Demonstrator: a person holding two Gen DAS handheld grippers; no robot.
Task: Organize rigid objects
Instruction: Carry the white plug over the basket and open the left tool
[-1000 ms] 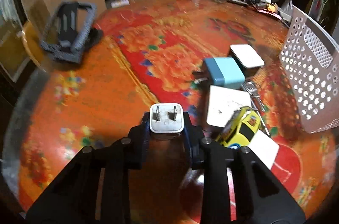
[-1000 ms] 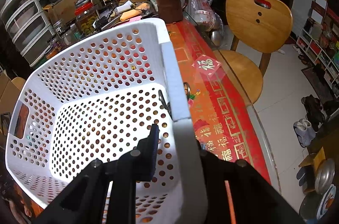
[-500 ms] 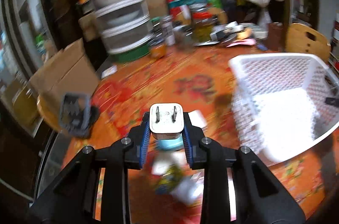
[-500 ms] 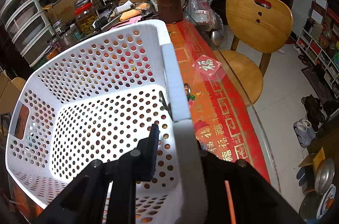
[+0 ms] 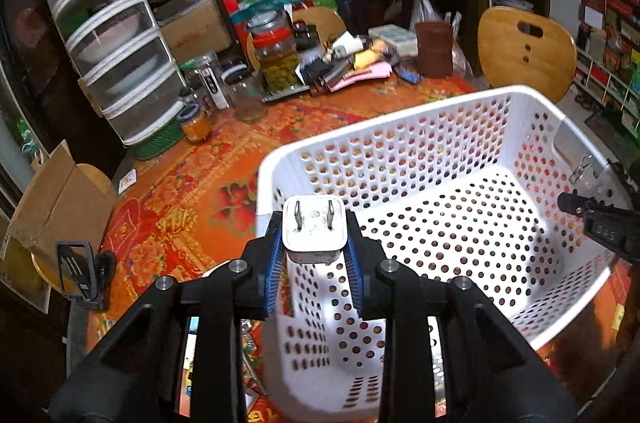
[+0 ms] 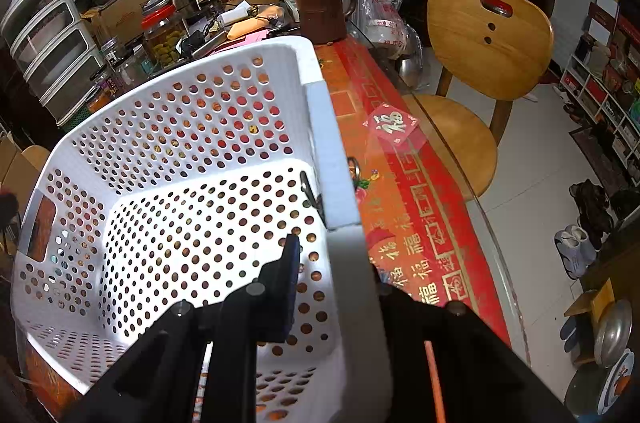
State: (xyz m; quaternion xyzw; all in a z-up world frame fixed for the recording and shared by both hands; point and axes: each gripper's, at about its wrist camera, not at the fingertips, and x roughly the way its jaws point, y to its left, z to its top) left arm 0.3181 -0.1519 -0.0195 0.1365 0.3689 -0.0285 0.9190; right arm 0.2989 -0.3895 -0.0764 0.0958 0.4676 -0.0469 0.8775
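White two-prong plug adapter (image 5: 314, 231) sits clamped in the left gripper (image 5: 314, 259), above the white perforated plastic basket's (image 5: 440, 223) near rim. Right gripper (image 6: 332, 263) pinches the basket's wall.

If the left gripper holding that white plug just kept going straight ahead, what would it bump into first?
Probably the white basket: the left gripper, shut on the charger plug, points into it, likely meeting its perforated floor or far wall. Depth is unclear.
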